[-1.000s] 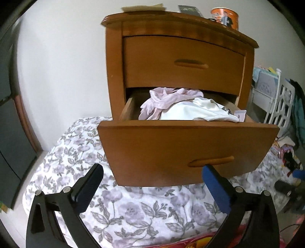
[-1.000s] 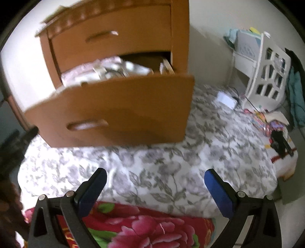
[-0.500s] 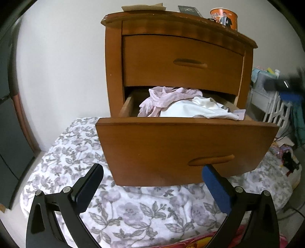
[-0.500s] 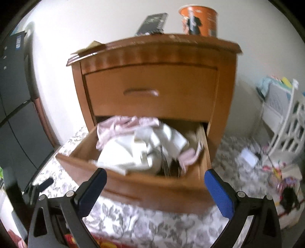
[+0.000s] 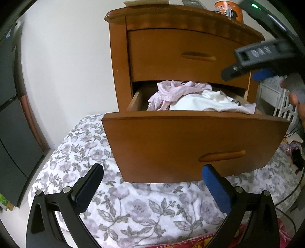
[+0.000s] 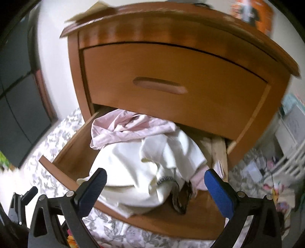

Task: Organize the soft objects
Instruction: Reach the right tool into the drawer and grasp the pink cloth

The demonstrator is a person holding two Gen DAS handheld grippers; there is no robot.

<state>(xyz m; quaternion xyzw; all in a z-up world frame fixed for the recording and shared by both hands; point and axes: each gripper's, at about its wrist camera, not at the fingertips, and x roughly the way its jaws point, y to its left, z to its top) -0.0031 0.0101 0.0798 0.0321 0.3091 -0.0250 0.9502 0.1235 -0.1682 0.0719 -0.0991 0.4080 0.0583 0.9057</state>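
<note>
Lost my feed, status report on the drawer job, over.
Both grippers open, empty. Right gripper above white garment in open lower drawer; left gripper low, before drawer front. Pink garment behind white. Nothing blocking.

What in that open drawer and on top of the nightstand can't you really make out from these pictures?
- Drawer bottom: right wrist view, hidden under the white garment and pink garment.
- Dark patterned item: right wrist view, partly tucked under the white cloth, too blurred to identify.
- Orange can: left wrist view, cut off by the top edge; motion-blurred in the right.
- Lower drawer interior: left wrist view, blocked by its front panel.
</note>
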